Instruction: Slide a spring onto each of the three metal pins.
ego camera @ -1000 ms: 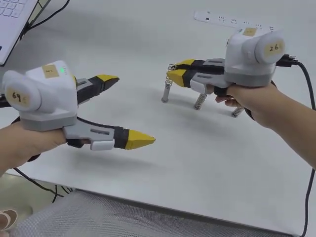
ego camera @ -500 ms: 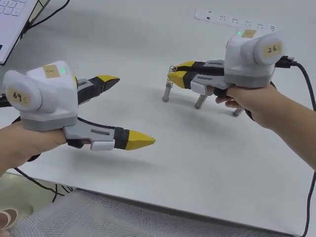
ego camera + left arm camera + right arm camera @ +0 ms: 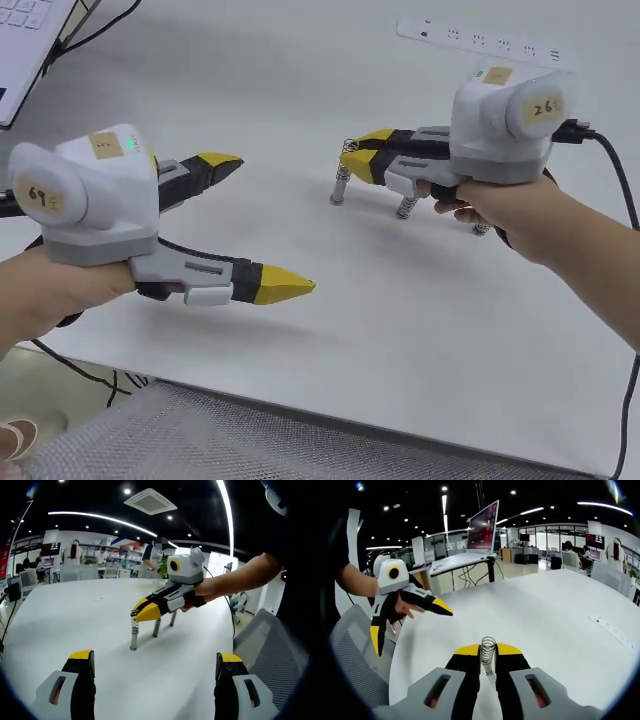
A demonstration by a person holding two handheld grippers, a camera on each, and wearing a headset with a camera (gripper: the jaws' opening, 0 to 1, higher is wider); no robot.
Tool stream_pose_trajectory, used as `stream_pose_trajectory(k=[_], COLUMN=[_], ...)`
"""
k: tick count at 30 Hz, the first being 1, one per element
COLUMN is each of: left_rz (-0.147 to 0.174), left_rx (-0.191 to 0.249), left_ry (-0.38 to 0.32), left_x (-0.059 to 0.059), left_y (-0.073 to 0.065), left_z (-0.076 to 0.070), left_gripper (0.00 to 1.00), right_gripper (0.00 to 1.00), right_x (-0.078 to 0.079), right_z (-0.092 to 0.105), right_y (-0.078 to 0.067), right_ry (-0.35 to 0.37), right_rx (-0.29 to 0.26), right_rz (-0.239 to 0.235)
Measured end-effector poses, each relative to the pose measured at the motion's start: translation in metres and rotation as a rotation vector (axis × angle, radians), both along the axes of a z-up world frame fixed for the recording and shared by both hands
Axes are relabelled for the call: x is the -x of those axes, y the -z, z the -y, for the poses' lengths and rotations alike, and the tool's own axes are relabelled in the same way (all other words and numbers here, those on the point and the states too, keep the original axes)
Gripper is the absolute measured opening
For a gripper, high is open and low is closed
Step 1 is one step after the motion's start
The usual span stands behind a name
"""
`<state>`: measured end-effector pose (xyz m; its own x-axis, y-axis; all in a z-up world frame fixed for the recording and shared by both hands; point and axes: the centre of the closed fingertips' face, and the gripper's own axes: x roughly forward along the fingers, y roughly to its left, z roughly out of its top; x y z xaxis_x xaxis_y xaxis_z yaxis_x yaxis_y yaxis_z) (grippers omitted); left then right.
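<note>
A white workbench (image 3: 420, 330) spans the head view, with a white laptop (image 3: 22, 50) at upper left and a white power strip (image 3: 475, 38) at upper right. At lower left the left gripper (image 3: 262, 222) gapes wide, holding nothing. Right of centre, the right gripper (image 3: 358, 150) pinches a coiled steel spring (image 3: 488, 652) atop the leftmost grey metal pin (image 3: 339, 190). The hand (image 3: 500, 205) holding it partly hides two sprung pins (image 3: 405, 207).
</note>
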<state>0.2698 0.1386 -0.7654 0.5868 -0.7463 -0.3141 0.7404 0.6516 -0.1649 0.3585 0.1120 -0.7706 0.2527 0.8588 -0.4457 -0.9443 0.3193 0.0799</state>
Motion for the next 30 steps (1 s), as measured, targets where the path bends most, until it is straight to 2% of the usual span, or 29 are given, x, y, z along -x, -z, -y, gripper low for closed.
stream_pose_trajectory(k=[9, 30], left_rz=[-0.003, -0.004], left_rx=[-0.011, -0.016], left_ry=[0.007, 0.014], left_x=[0.000, -0.001], left_y=[0.002, 0.004], left_z=[0.001, 0.003], left_gripper=[0.98, 0.98], right_gripper=[0.08, 0.08], right_x=[0.005, 0.011], right_z=[-0.001, 0.001], right_y=[0.009, 0.032], right_ry=[-0.017, -0.059], right_rx=[0.041, 0.115], right_rz=[0.028, 0.026])
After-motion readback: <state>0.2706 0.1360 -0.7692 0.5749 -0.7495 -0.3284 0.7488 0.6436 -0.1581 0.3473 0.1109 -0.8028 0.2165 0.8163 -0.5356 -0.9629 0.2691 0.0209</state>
